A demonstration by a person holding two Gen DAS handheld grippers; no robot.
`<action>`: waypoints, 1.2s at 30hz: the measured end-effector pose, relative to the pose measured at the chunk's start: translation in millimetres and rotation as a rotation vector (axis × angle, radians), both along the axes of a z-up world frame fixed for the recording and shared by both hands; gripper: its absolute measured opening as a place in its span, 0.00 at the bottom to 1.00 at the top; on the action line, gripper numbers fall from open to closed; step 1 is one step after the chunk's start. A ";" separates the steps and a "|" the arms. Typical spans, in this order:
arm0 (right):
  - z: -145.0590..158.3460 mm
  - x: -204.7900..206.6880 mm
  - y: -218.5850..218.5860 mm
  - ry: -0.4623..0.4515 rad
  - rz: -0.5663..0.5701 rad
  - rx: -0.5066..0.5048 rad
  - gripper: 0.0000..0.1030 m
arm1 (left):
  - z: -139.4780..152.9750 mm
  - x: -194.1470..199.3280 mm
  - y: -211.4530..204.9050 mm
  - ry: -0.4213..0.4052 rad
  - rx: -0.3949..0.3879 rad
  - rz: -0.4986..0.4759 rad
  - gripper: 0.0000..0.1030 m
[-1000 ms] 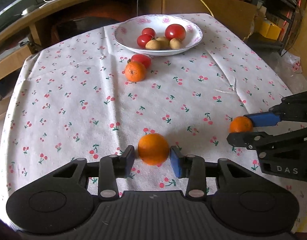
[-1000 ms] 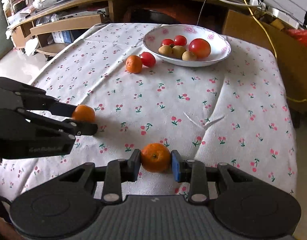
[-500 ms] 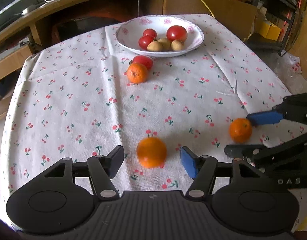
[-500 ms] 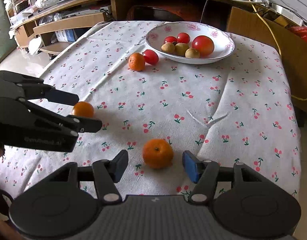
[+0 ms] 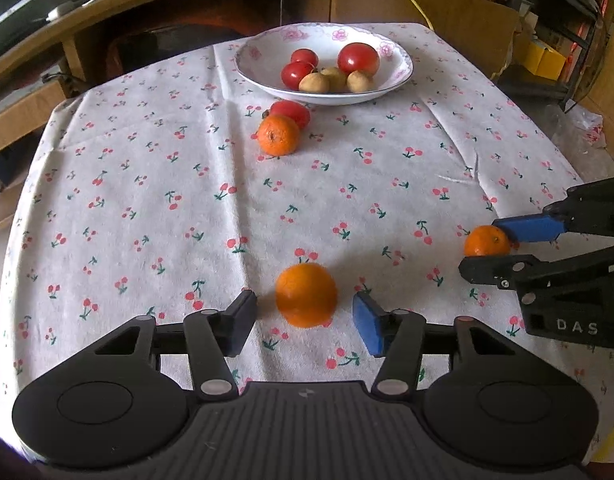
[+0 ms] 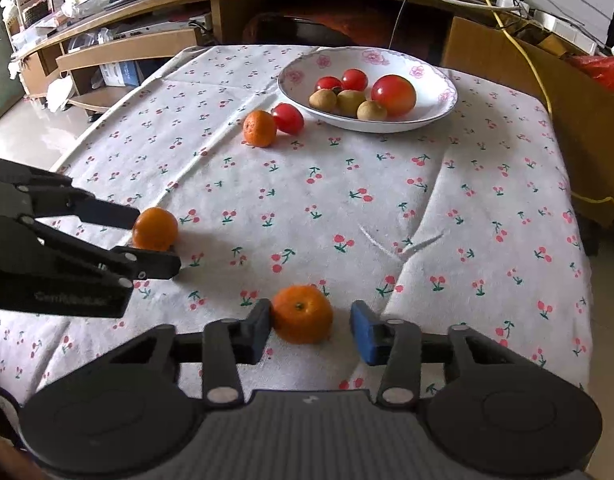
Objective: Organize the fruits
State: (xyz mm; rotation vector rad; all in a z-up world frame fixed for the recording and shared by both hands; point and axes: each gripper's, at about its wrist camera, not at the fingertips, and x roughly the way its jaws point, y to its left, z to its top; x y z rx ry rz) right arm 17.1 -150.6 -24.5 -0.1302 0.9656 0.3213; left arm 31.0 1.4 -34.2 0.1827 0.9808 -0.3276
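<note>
An orange (image 5: 305,295) rests on the cherry-print cloth between the fingers of my left gripper (image 5: 305,314). Its jaws are closing, with a gap still on both sides. A second orange (image 6: 303,314) lies on the cloth inside my right gripper (image 6: 311,326). These jaws are closing too: the black left pad (image 6: 263,326) touches the fruit, the blue right pad stands off. Each wrist view shows the other gripper from the side around its orange (image 5: 487,240) (image 6: 155,228). The white flowered bowl (image 5: 267,60) at the far end holds tomatoes and small brown fruits.
A third orange (image 5: 278,135) and a tomato (image 5: 293,112) lie together on the cloth just in front of the bowl. The cloth has raised creases (image 6: 403,244). Wooden shelves, a cardboard box (image 5: 447,8) and cables stand beyond the table's far edge.
A second ago both grippers were shut on their oranges. They opened wide half a second ago and have narrowed again since. Both oranges stayed on the cloth.
</note>
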 end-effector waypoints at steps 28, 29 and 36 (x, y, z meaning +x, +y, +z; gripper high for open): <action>15.9 1.9 0.9 -0.035 -0.015 0.004 0.32 | 13.6 3.0 -16.6 -0.027 0.012 0.016 0.38; 17.3 1.8 1.4 -0.039 -0.014 0.004 0.32 | 17.5 1.4 -17.3 -0.034 0.009 0.020 0.38; 43.1 5.6 3.6 -0.091 -0.015 0.021 0.32 | 46.2 0.4 -24.2 -0.083 0.001 0.025 0.38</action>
